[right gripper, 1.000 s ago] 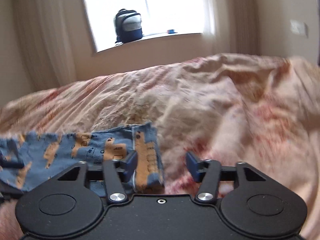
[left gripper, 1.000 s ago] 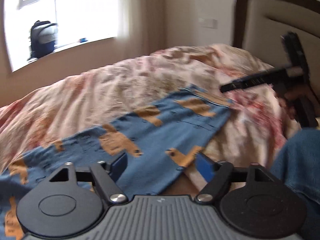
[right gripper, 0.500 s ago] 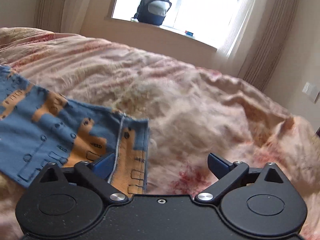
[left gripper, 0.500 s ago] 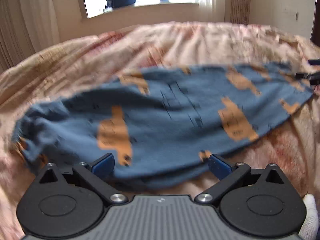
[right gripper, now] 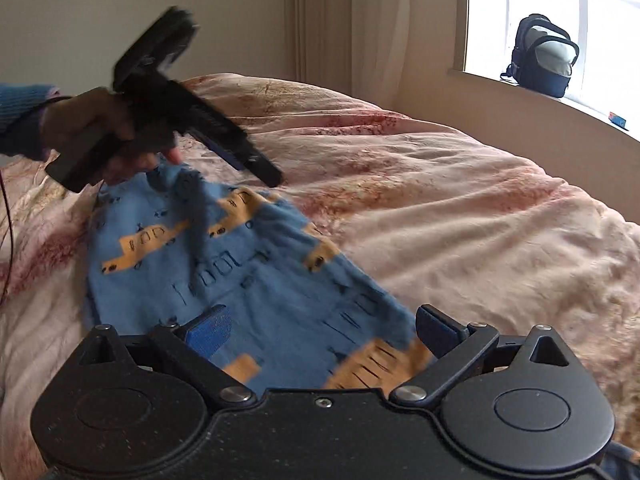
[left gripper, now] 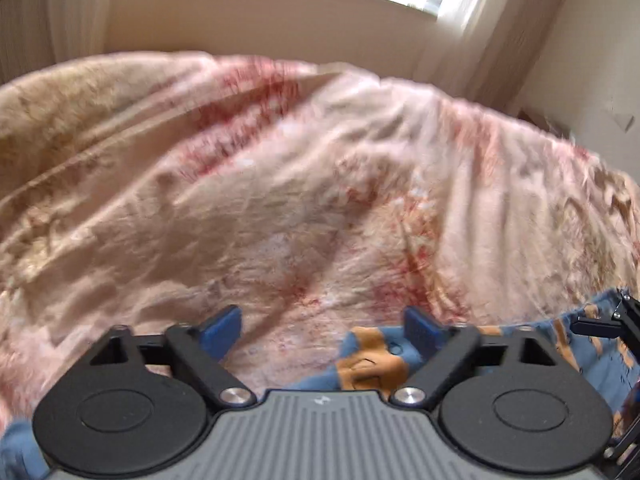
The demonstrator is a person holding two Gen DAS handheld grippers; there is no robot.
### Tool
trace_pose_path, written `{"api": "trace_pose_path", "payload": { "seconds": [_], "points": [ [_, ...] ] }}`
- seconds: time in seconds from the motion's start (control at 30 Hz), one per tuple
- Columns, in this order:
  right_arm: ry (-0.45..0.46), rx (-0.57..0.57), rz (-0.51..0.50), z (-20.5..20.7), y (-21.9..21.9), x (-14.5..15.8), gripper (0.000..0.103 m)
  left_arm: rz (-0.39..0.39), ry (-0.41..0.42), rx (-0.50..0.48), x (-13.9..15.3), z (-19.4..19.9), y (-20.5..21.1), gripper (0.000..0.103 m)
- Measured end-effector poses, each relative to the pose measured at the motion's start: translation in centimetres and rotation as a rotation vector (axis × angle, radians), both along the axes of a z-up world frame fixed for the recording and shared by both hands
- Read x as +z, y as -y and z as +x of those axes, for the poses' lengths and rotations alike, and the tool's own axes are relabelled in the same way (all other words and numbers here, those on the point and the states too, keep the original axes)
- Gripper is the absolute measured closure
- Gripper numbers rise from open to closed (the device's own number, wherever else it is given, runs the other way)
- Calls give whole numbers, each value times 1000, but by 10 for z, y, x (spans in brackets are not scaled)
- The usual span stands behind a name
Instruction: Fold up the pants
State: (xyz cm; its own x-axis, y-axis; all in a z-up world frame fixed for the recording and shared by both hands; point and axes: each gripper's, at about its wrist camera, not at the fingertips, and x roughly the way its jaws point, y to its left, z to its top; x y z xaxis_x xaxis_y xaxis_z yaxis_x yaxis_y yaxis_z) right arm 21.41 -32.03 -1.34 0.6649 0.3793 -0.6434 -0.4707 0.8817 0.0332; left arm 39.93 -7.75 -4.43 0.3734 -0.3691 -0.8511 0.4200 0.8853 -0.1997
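pants (right gripper: 256, 280): soft blue knit, orange print, rumpled flat on bed's crinkled pink quilt (right gripper: 460, 208) | my left tongs (left gripper: 322, 330) spread, just narrowing, empty | right tongs (right gripper: 324, 328) spread, over hem | quilt bare right

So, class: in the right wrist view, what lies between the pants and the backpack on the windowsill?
Only wrinkled pink bedspread lies between the pants and the backpack; the right wrist view shows it.

No readable text, labels, brands or numbers anywhere. The left gripper (left gripper: 322, 330) body carries only a tiny pale logo mark, not legible. The pants (right gripper: 256, 280) print is drawn marks, not letters.
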Motion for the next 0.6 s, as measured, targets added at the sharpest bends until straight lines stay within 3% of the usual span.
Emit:
{"api": "trace_pose_path", "payload": {
  "seconds": [0.07,0.17,0.23,0.3,0.33,0.47,0.6],
  "points": [
    [-11,-1,-6,3,-4,-5,4,37,-63,-53,-8,11,4,34],
    [-19,-30,10,4,0,-12,8,76,-96,-150,-9,12,10,36],
    [-42,-61,26,7,6,-18,16,101,-107,-173,-8,10,14,47],
    [-50,-65,29,7,8,-22,16,84,-107,-204,-6,6,18,77],
    [-51,-66,25,7,7,-22,16,70,-97,-227,-1,2,21,97],
    [-27,-74,-31,1,4,-23,16,107,109,-266,20,-28,36,99],
    [-13,-145,-52,2,11,-24,16,155,221,-233,15,-43,34,99]
  ]
}}
